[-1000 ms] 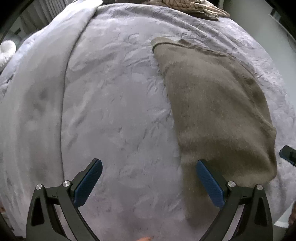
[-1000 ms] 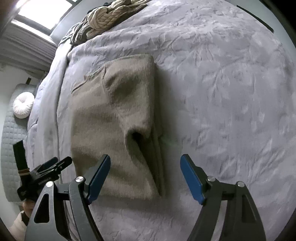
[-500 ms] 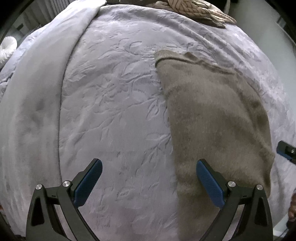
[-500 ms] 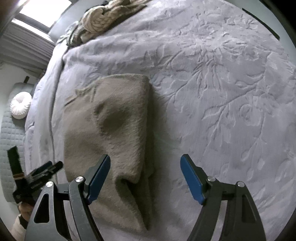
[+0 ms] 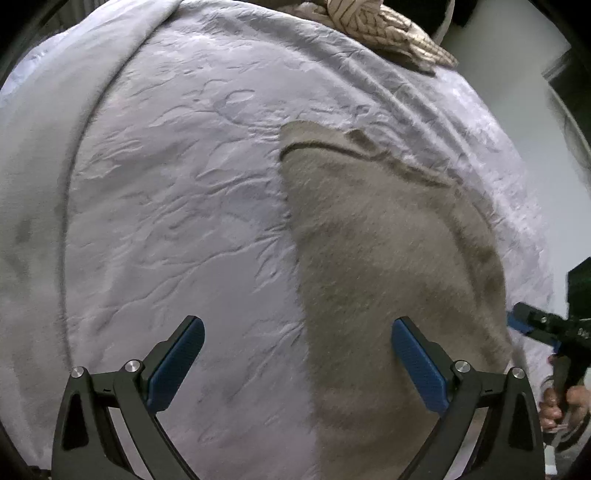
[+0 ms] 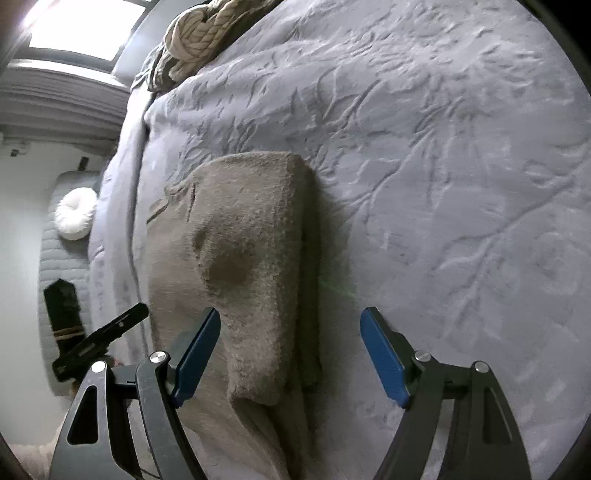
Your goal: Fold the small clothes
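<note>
A fuzzy taupe garment (image 5: 388,266) lies partly folded on a grey embossed bedspread (image 5: 177,206). In the left wrist view it fills the right half, its left edge running down between the fingers. My left gripper (image 5: 295,358) is open and empty, just above the garment's near left edge. In the right wrist view the garment (image 6: 243,258) has its right side folded over in a thick flap. My right gripper (image 6: 290,350) is open and empty, straddling the flap's near end. The right gripper (image 5: 543,325) shows at the left wrist view's right edge.
A cream cable-knit item (image 6: 199,33) and a darker cloth lie at the far end of the bed. A white round cushion (image 6: 75,214) sits on a quilted grey seat (image 6: 62,266) beside the bed. The left gripper (image 6: 99,339) shows at the lower left.
Both grippers have come nearer to the garment's near end and lower over it. The folded flap now lies between the right gripper's fingers. Both stay open.
</note>
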`<state>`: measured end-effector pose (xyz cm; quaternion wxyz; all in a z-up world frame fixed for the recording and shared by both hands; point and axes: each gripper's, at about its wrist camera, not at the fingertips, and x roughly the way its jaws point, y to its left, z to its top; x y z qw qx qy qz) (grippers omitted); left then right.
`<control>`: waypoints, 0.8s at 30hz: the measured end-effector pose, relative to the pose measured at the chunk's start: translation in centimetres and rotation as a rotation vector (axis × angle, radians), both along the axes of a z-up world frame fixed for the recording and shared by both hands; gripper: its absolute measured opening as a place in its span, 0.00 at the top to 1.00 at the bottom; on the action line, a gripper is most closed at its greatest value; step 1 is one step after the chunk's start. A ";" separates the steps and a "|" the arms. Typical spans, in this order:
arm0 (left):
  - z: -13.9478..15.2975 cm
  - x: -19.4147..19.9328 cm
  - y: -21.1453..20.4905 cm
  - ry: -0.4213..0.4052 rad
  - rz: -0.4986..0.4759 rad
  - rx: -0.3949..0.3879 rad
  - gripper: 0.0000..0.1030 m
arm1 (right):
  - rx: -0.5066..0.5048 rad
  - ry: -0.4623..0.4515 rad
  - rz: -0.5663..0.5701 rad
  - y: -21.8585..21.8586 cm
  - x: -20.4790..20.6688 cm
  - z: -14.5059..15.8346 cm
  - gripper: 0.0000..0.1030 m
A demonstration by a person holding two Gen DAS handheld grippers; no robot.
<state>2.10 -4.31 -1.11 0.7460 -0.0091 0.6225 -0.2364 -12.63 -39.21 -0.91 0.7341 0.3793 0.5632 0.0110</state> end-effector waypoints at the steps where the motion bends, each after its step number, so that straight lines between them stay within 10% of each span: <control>1: -0.1 0.1 -0.1 0.008 -0.001 -0.016 0.01 | 0.020 -0.003 0.008 0.0 0.2 -0.3 0.21; 24: -4.0 1.2 -6.4 0.070 -0.056 -0.123 0.02 | 0.259 -0.053 0.102 3.9 5.6 -4.8 0.24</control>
